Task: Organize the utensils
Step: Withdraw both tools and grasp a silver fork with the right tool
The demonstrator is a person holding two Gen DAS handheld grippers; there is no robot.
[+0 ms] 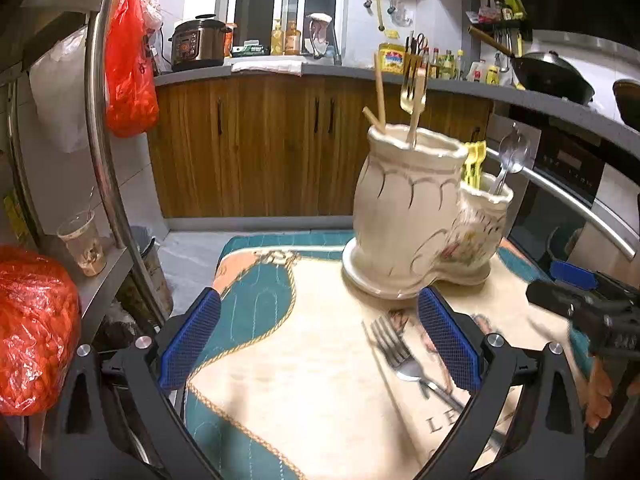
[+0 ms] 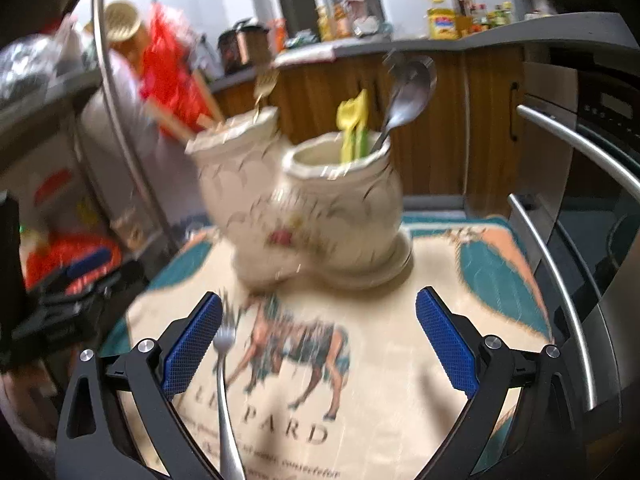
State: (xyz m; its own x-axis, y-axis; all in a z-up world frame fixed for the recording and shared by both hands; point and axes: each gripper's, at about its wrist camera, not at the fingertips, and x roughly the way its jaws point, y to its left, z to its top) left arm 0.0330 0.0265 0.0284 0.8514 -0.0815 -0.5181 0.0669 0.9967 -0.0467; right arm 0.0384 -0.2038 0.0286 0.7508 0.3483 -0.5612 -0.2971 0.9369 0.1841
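Mostly done, judging by the contents of the ceramic holder point(image 1: 416, 216): taller compartment loaded with wooden chopsticks point(image 1: 379, 96) and a gold fork point(image 1: 413, 94); shorter compartment loaded with yellow-green plastic utensils point(image 1: 474, 164) and steel spoons point(image 1: 514, 156). One item left loose: a steel fork point(image 1: 400, 354) lying flat on the printed cloth of the desk point(image 1: 304, 360), in front of the holder, tines toward it, handle running back toward the near edge.

Left tongs point(image 1: 318, 338): spread wide, gripping nothing, poised above the cloth with the fork head just inside the right-hand pad. Right tongs point(image 2: 318, 340): likewise spread wide and empty; in the right wrist view the same fork point(image 2: 224, 384) lies just beside the left-hand pad, not between closed pads. Right wrist view heavily blurred, so fine contact cannot be judged.

Remaining, as a judgement: pick up the fork, stand it in a compartment, most plausibly with the gold fork, though the sorting rule is not evident.

Clearances:
- Holder close to the far edge of the desk; bare cloth between holder and tongs.
- Steel rack post point(image 1: 100, 128) and shelf with red bags point(image 1: 36, 332) close on the left side.
- Oven front with long bar handle point(image 2: 576, 184) close on the right side.
- Both tongs near each other over the same fork; risk of mutual interference.
- Utensils projecting above both rims; approach from above needs a gap between them.
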